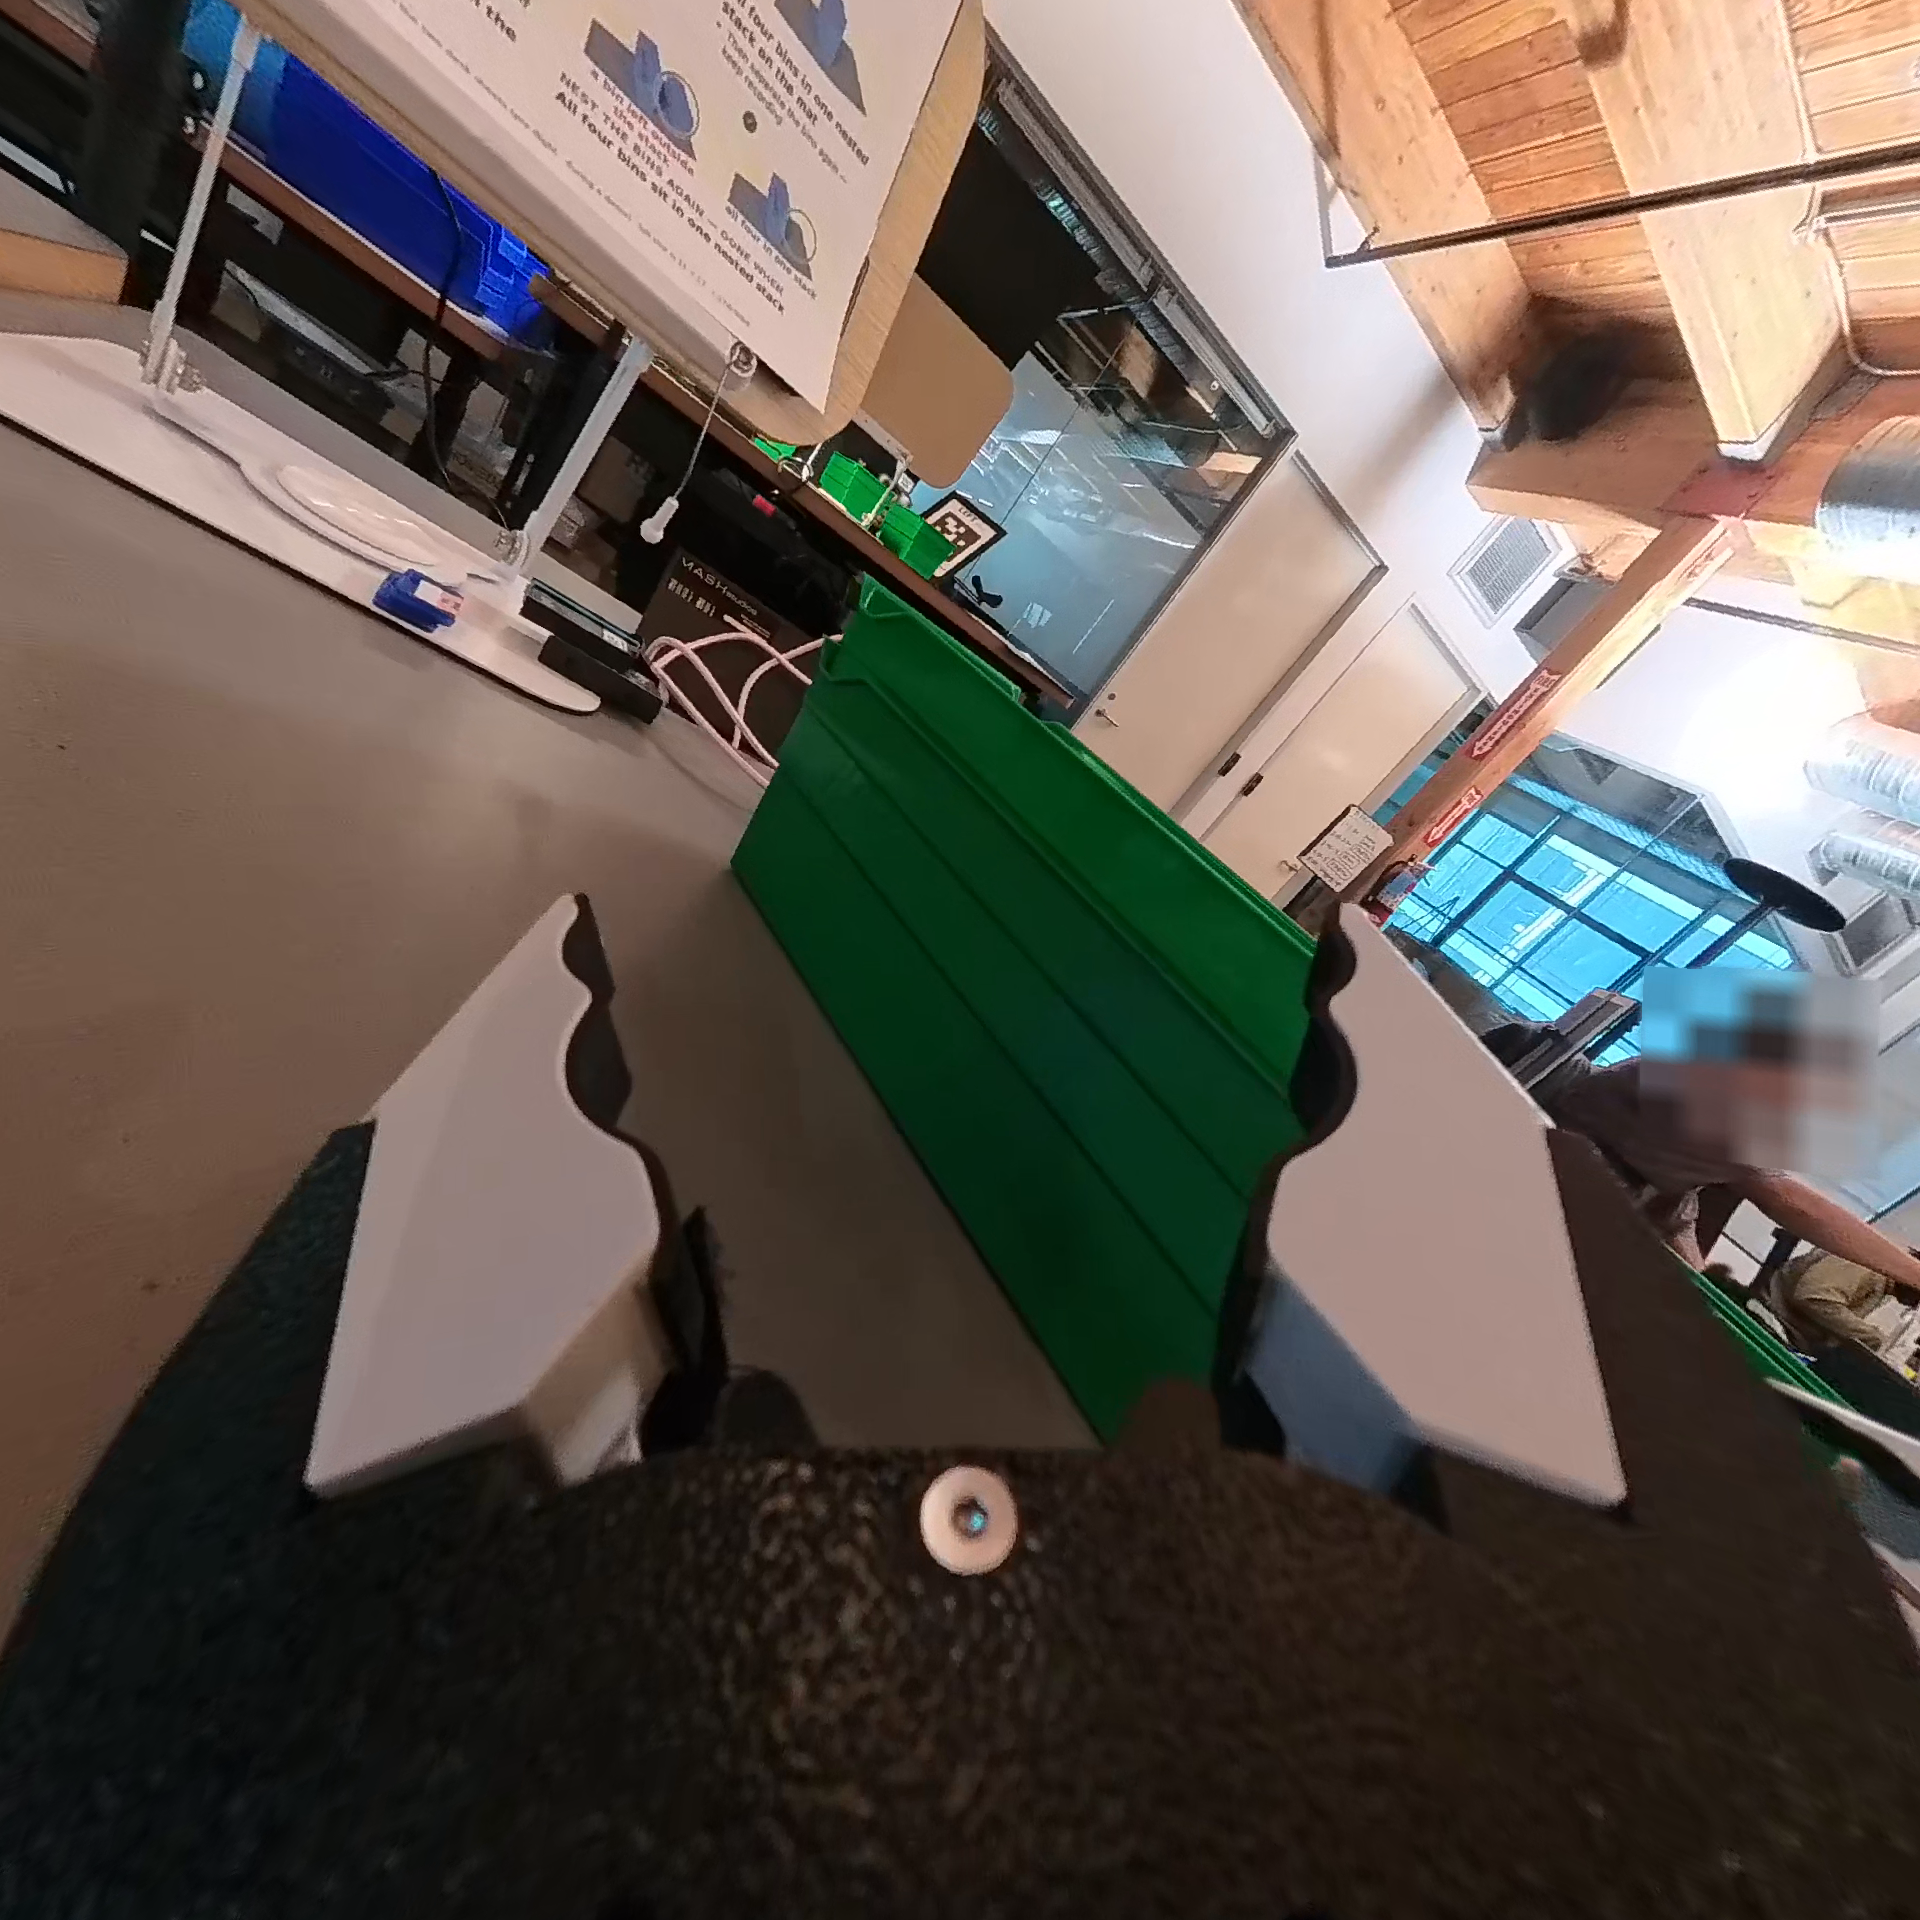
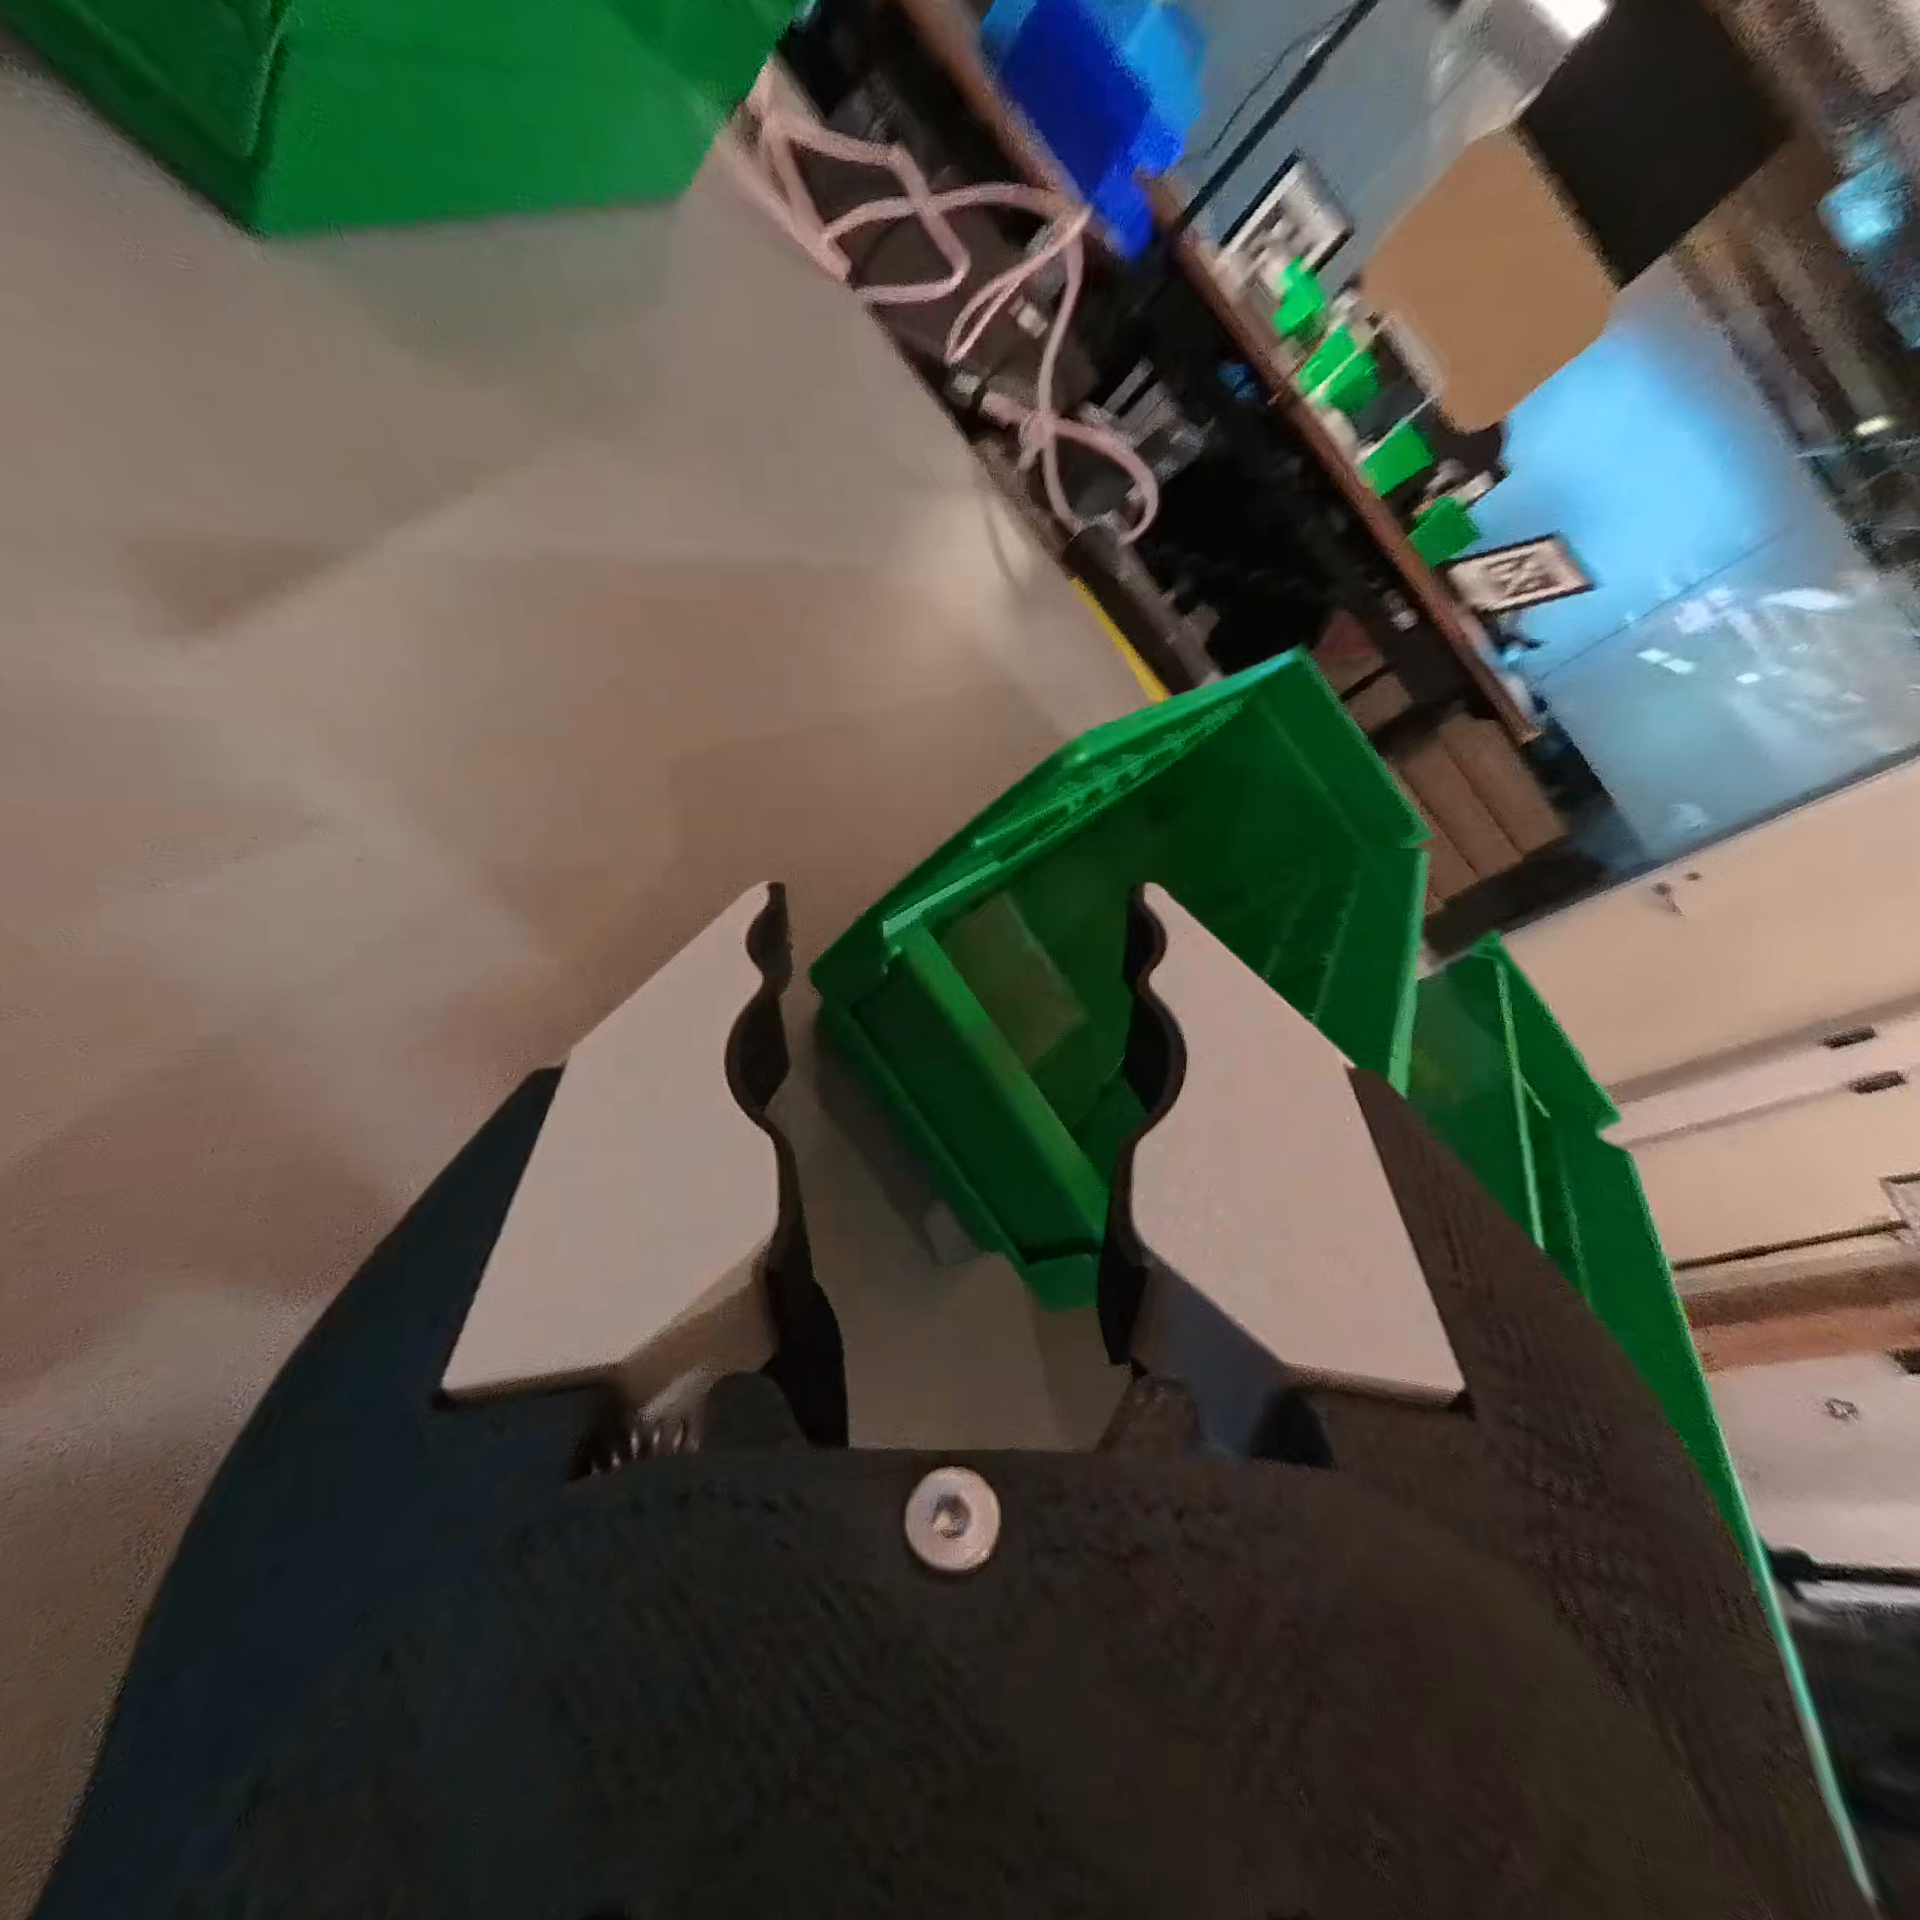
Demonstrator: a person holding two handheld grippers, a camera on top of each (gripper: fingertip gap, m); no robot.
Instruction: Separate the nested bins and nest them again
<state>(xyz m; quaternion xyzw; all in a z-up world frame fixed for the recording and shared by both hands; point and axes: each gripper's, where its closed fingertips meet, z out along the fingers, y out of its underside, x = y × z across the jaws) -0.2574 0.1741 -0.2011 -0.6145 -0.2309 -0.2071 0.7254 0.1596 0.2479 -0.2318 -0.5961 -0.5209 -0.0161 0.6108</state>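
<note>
Your left gripper [image 1: 956, 935] hovers low over the grey counter [image 1: 260, 883], fingers spread wide and empty beside a long green bin [image 1: 997, 935], likely lining up on its wall. Your right gripper [image 2: 956, 904], fingers partly open and empty, points at a small green bin [image 2: 1039, 987] tipped near the counter's far edge.
</note>
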